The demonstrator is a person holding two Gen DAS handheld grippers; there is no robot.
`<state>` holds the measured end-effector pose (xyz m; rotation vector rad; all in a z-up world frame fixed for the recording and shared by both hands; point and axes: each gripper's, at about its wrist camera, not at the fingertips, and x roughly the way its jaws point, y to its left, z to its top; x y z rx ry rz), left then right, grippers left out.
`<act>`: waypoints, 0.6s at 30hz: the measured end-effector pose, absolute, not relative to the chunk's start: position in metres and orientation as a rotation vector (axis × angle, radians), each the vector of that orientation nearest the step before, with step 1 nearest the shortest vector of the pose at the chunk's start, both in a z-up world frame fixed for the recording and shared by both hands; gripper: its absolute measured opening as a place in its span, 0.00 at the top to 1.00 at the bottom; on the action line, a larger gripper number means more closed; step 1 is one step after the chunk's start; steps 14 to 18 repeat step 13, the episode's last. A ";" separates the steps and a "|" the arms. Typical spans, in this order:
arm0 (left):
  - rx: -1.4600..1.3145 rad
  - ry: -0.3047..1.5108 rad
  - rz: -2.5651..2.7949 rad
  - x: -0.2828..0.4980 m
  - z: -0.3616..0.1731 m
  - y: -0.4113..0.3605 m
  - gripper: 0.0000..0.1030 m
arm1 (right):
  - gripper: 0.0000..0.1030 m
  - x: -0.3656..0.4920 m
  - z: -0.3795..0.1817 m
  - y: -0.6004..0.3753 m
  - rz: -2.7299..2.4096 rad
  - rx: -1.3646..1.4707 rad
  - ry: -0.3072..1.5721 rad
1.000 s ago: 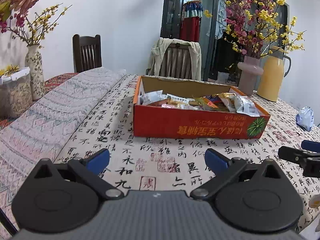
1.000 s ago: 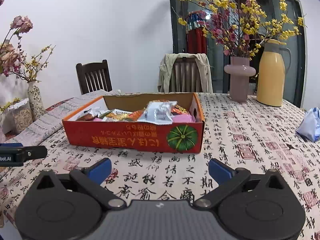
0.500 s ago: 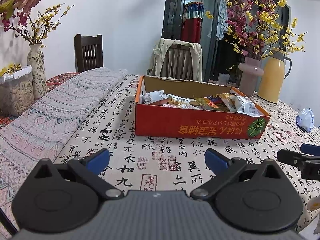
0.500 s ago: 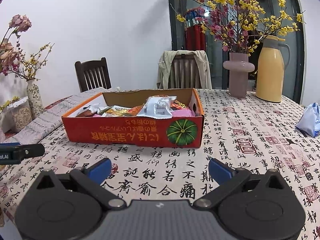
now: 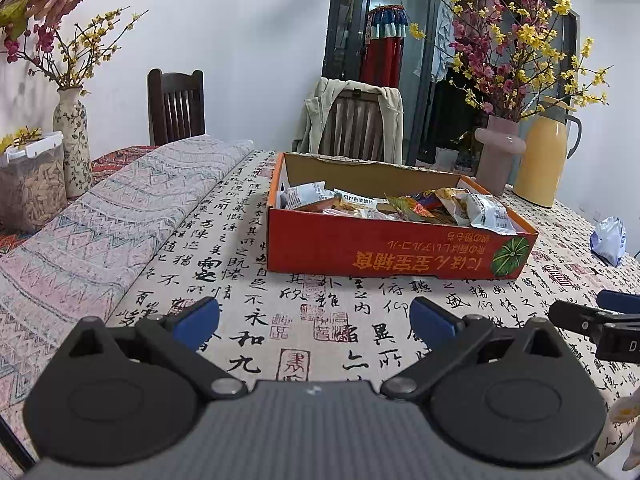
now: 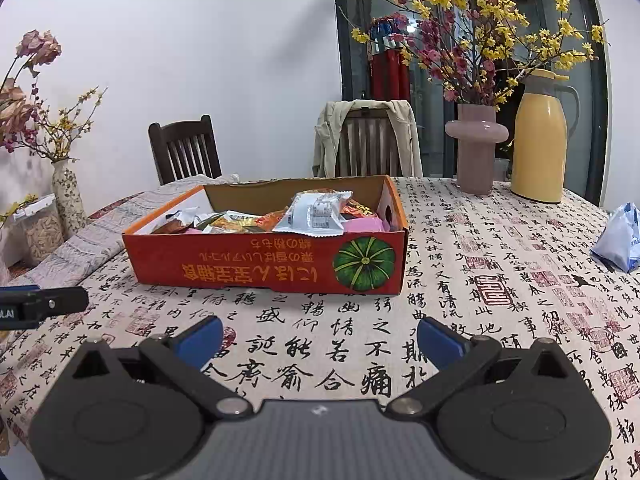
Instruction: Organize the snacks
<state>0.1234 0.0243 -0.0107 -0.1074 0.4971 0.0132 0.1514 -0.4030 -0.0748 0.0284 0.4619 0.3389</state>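
Note:
An open orange cardboard box (image 5: 384, 250) with a green pumpkin print stands mid-table, also in the right wrist view (image 6: 260, 268). It holds several wrapped snacks (image 5: 400, 204), among them a white packet (image 6: 316, 214) on top. A blue-white snack bag (image 6: 622, 240) lies alone on the cloth at the right, also in the left wrist view (image 5: 610, 240). My left gripper (image 5: 314, 318) is open and empty, low over the cloth before the box. My right gripper (image 6: 320, 340) is open and empty, to its right.
A pink vase (image 6: 476, 148) of flowers and a yellow thermos (image 6: 538, 140) stand at the back right. A patterned vase (image 5: 72, 140) and a clear container (image 5: 30, 184) stand at the left. A folded woven cloth (image 5: 100, 236) covers the table's left side. Two chairs (image 5: 176, 106) stand behind.
Both grippers have eased back a little from the box and stayed open. Nothing on the table has moved.

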 end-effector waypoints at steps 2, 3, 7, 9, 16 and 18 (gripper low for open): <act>-0.108 0.496 0.012 0.123 -0.011 0.024 0.00 | 0.00 0.151 -0.075 -0.403 0.339 0.029 0.462; -0.109 0.496 0.012 0.123 -0.011 0.024 0.00 | 0.00 0.151 -0.075 -0.402 0.339 0.029 0.463; -0.117 0.492 0.016 0.123 -0.011 0.024 0.00 | 0.00 0.152 -0.077 -0.402 0.340 0.031 0.467; -0.121 0.491 0.019 0.124 -0.011 0.023 0.00 | 0.00 0.152 -0.078 -0.400 0.341 0.033 0.471; -0.134 0.486 0.018 0.127 -0.010 0.020 0.00 | 0.00 0.156 -0.081 -0.400 0.348 0.041 0.478; -0.134 0.486 0.018 0.127 -0.010 0.020 0.00 | 0.00 0.156 -0.081 -0.400 0.348 0.041 0.478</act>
